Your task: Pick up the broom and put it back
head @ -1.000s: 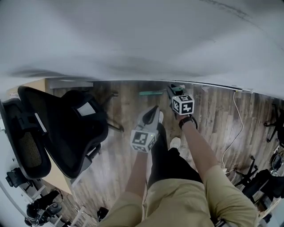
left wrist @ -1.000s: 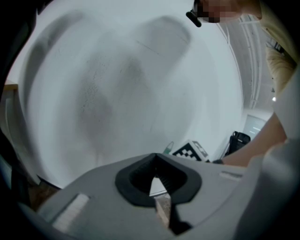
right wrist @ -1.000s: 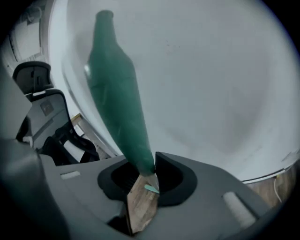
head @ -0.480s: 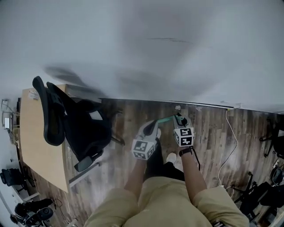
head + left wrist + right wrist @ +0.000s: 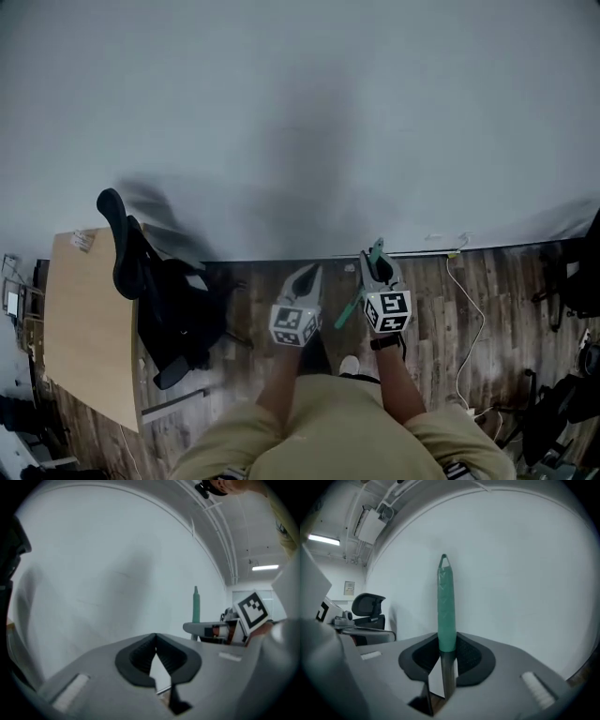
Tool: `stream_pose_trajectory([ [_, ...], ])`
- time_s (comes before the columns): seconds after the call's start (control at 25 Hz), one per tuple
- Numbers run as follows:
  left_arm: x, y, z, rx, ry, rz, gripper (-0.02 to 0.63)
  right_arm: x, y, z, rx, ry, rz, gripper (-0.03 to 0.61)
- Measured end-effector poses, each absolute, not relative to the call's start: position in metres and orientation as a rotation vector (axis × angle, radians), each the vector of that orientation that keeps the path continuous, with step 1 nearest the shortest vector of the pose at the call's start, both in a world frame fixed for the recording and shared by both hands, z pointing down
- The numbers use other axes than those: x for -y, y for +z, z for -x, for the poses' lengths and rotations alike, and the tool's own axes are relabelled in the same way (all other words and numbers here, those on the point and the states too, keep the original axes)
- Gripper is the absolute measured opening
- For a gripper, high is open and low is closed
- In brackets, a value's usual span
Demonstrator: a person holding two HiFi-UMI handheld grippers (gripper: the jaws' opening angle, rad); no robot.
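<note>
The broom's green-gripped handle (image 5: 446, 606) stands upright between the pads of my right gripper (image 5: 447, 644), its hanging loop on top. The jaws are closing on it. In the head view the right gripper (image 5: 375, 251) is raised in front of the white wall, and the green handle (image 5: 349, 307) slants down to its left. The broom's head is hidden. My left gripper (image 5: 312, 270) hangs beside it, shut with nothing in it. The left gripper view shows its tips (image 5: 155, 641) meeting, with the handle's tip (image 5: 196, 604) off to the right.
A black office chair (image 5: 164, 300) and a light wooden desk (image 5: 84, 337) stand to the left. The white wall (image 5: 300, 122) is straight ahead. A white cable (image 5: 473, 319) trails over the wood floor at the right, near dark chair bases (image 5: 572, 281).
Both grippers have risen from near the floor to in front of the wall. The green handle, which lay low by the right gripper, now stands upright in its jaws.
</note>
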State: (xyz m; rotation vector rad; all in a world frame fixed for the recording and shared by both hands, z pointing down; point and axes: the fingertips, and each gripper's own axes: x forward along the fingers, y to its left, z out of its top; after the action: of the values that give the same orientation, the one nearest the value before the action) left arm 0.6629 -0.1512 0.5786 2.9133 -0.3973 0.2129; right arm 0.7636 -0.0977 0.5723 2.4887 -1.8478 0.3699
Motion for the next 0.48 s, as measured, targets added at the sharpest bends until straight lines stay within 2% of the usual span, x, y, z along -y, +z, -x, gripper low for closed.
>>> stream_pose_trajectory([
  [0.28, 0.111, 0.507, -0.675, 0.359, 0.166, -3.035, 0.002, 0.042, 0.468, -0.766, 1.904, 0.127, -2.570, 0.077],
  [0.48, 0.076, 0.482, -0.674, 0.364, 0.168, -3.060, 0.000, 0.009, 0.445, -0.757, 1.876, 0.025, -2.572, 0.077],
])
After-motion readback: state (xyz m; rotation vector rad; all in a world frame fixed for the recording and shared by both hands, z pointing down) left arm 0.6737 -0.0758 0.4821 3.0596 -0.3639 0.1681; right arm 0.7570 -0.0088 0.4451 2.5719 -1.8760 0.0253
